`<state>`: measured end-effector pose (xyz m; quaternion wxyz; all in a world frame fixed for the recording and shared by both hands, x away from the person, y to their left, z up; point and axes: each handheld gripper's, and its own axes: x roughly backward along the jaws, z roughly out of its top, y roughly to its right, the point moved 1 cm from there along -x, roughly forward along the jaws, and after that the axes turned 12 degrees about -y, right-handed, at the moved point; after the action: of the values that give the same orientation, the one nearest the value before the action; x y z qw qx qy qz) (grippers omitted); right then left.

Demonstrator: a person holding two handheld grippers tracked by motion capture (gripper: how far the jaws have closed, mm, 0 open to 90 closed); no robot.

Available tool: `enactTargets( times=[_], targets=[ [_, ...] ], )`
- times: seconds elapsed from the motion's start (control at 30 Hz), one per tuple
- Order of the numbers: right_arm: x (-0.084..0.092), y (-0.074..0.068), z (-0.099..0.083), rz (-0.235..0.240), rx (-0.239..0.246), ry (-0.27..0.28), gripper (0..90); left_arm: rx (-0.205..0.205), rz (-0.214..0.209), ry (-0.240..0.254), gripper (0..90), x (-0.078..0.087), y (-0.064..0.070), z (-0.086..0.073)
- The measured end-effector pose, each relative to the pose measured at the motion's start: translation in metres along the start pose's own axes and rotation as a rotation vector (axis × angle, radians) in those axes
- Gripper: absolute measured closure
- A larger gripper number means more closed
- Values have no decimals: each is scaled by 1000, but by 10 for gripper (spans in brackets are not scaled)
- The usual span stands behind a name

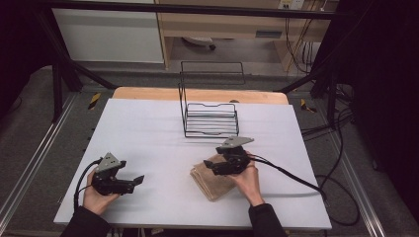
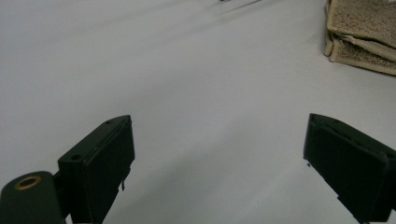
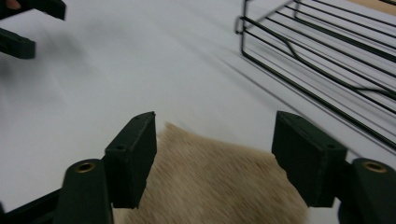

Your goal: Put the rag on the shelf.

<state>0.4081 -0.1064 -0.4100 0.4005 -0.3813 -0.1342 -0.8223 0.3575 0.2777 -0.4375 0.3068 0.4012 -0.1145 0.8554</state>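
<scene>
Two grippers are in my hands, both with jaws apart and grasping nothing. My right gripper (image 1: pixel 217 168) sits over the folded tan towel (image 1: pixel 210 181), which lies flat on the white table (image 1: pixel 148 133), near the front edge and right of centre. In the right gripper view its jaws stand spread above the towel (image 3: pixel 219 186), one to each side, with no cloth pinched between the pads. My left gripper (image 1: pixel 133 181) rests at the near left of the table, well apart from the towel, pointing right toward it. In the left gripper view its jaws are wide over bare table, and the towel (image 2: pixel 362 39) lies at the far right, showing stacked folded edges. A black wire rack (image 1: pixel 210 116) stands at the far centre of the table, just beyond the right gripper.
</scene>
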Motion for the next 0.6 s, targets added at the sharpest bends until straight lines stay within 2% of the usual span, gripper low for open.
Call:
enactTargets(
  times=[0.1,0.17,0.33,0.37,0.4,0.47,0.57,0.6],
  targets=[
    [13,16,-19,-24,-33,-29,321,1,-2,-5,88,-2,2,1],
    [18,24,-35,-19,-59,-54,380,1,-1,-6,88,-2,3,1],
    [26,30,-70,-9,-107,-107,498,0,-4,-12,88,-4,5,2],
    [26,30,-70,-9,-107,-107,498,0,-4,-12,88,-4,5,2],
    [26,30,-80,-3,-115,-137,538,-2,-2,-14,88,-5,5,2],
    [24,30,-86,0,-121,-153,568,-3,-5,-17,88,-5,6,2],
    [24,30,-88,15,-142,-150,606,-5,-5,-18,89,-5,6,2],
    [23,30,-88,26,-162,-155,650,-3,-6,-21,90,-5,6,1]
  ],
)
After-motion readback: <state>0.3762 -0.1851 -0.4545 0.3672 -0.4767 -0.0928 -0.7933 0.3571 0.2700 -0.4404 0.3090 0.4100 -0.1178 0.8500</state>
